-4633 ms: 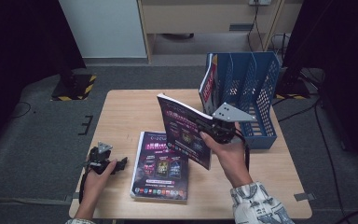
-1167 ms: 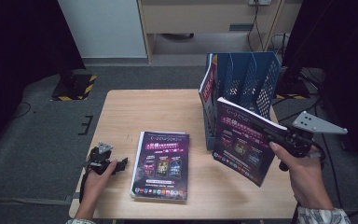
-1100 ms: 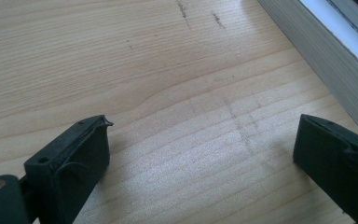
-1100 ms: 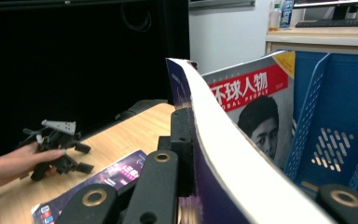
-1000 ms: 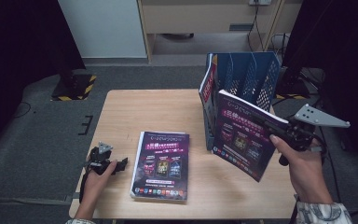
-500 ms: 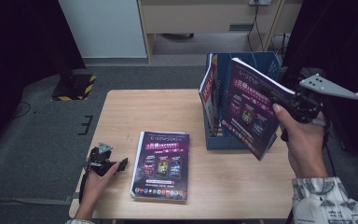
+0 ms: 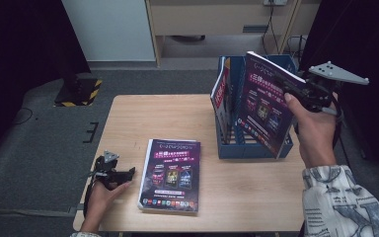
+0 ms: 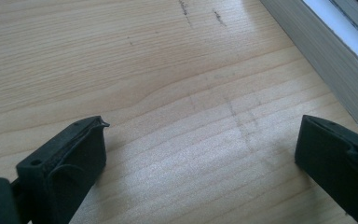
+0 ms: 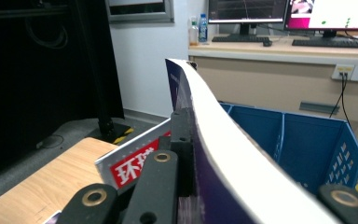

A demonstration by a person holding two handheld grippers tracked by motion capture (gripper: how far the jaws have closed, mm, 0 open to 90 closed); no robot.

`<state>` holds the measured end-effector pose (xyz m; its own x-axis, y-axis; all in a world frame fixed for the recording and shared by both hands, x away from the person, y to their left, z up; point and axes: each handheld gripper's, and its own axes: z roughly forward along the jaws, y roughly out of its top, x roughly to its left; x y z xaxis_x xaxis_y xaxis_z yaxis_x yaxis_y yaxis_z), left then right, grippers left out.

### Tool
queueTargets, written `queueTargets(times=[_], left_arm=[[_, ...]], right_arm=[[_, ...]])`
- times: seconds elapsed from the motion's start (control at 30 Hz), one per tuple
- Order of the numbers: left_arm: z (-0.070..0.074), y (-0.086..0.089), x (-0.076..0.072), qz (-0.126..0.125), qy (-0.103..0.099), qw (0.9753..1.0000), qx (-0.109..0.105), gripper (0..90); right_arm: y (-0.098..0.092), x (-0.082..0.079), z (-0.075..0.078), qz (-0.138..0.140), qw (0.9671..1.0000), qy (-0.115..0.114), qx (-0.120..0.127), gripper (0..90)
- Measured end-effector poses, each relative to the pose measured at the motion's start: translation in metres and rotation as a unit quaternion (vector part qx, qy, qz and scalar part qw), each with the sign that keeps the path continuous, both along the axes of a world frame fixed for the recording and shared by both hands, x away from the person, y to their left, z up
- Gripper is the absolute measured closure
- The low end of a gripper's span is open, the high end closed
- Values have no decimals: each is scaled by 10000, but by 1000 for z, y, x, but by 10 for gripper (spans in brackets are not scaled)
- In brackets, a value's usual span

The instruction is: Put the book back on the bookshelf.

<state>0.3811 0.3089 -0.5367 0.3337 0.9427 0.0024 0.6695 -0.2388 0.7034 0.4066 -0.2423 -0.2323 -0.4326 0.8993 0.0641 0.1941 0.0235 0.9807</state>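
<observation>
Magazine in hand [image 7: 264, 106], purple-covered and held upright by the right tongs [image 7: 296, 91], now hangs above the blue file rack [image 7: 229, 148] at about two o'clock on the tabletop [image 7: 168, 116]; a second ago it was lower and out past the rack's right side, so it has been lifted and swung in over the slots. The right tongs are clamped on its edge, and in the right gripper view the cover [image 9: 214, 154] bows away from the jaws over the blue compartments [image 9: 303, 144]. A red-and-white magazine [image 7: 220, 96] already stands in the rack's leftmost slot. By my reading, lowering into a free slot comes next. Another purple magazine [image 7: 170, 175] lies flat at six o'clock. The left tongs [image 7: 111, 173] rest at eight o'clock, spread wide, holding nothing.
</observation>
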Motion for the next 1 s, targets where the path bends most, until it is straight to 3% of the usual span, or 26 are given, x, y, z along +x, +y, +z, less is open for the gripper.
queueTargets(times=[0.13, 0.4, 0.57, 0.77, 1.0], left_arm=[[0, 0, 0, 0, 4, 10000, -10, 9], [0, -1, -1, -9, 6, 10000, 8, 8], [0, -1, -2, 10, -1, 10000, -2, 8], [0, -2, -2, 22, 5, 10000, 2, 8], [0, -2, -3, 19, 14, 10000, 16, 8]], right_arm=[[0, 15, -3, -241, 9996, 79, -101, 825], [-6, 26, -7, -541, 9984, 44, -130, 825], [-12, 38, -15, -753, 9972, 1, -36, 824], [-12, 56, -22, -1059, 9943, 113, 6, 824], [-8, 73, -30, -1204, 9927, 83, 38, 823]])
